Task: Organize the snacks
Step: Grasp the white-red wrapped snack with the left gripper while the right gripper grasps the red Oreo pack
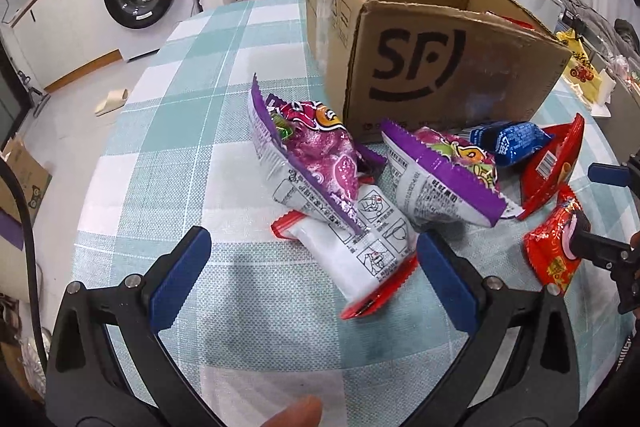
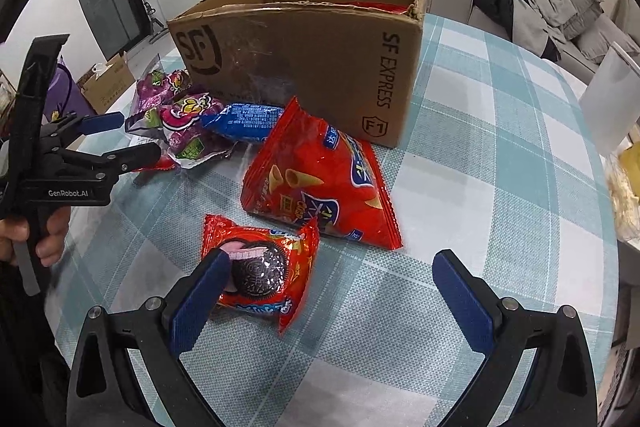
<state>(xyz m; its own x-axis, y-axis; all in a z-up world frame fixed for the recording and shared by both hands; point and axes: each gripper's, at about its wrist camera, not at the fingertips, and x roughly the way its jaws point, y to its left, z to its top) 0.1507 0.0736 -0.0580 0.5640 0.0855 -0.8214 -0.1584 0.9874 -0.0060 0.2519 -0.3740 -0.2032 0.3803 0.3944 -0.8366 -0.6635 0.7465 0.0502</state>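
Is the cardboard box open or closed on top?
Open. The cardboard box has no lid or flaps over its top; in the right wrist view its inner back wall shows, with something red inside near the rim.

The left tongs [image 1: 310, 267] stand wide open over the checked tabletop [image 1: 192, 163], a white-and-red packet [image 1: 352, 263] lying between their tips. Two purple bags [image 1: 308, 163] [image 1: 444, 171] sit beyond it, before the cardboard box [image 1: 448, 71]. A blue packet [image 1: 506, 141] and red bag [image 1: 554, 163] lie to the right.
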